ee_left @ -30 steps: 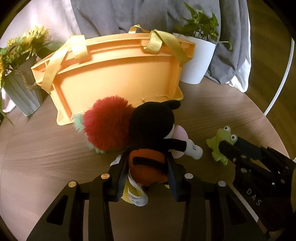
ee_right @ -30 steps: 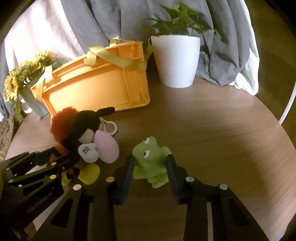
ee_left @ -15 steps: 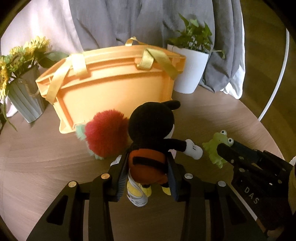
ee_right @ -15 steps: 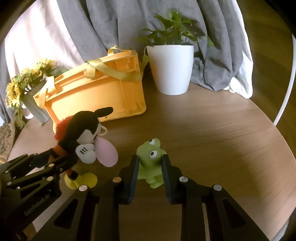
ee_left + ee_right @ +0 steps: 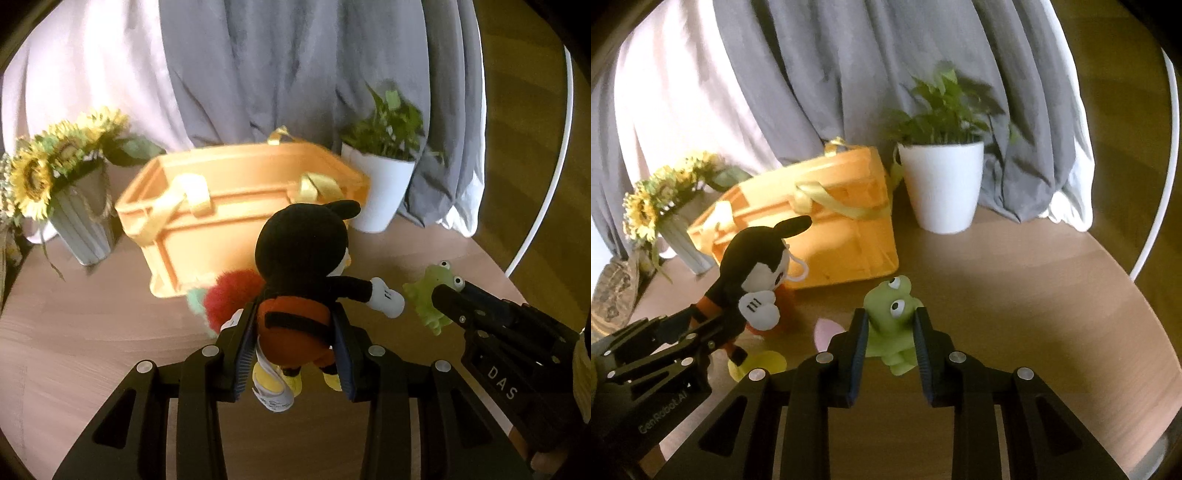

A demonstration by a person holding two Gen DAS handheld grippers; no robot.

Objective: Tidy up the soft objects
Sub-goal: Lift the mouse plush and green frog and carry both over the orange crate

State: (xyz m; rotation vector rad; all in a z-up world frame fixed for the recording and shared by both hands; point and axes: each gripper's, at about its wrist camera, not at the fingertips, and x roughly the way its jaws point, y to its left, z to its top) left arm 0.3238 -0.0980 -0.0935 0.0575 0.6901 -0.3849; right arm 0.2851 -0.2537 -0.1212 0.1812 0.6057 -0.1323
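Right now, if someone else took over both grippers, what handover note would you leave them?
Left gripper: shut on the mouse doll, held above the table.
Right gripper: shut on the green frog, also held up.
Orange basket stands behind them; nothing visible in it yet.
Red pompom lies by the basket's front; pink and yellow pieces lie on the table.
Left: drop both toys in the basket, then collect the rest.

Colours on the wood-grain brown worktop (image 5: 1015, 295)

Orange basket (image 5: 229, 221), black-and-red mouse plush (image 5: 299, 280), green frog (image 5: 890, 317), white ribbed pot (image 5: 942, 188).
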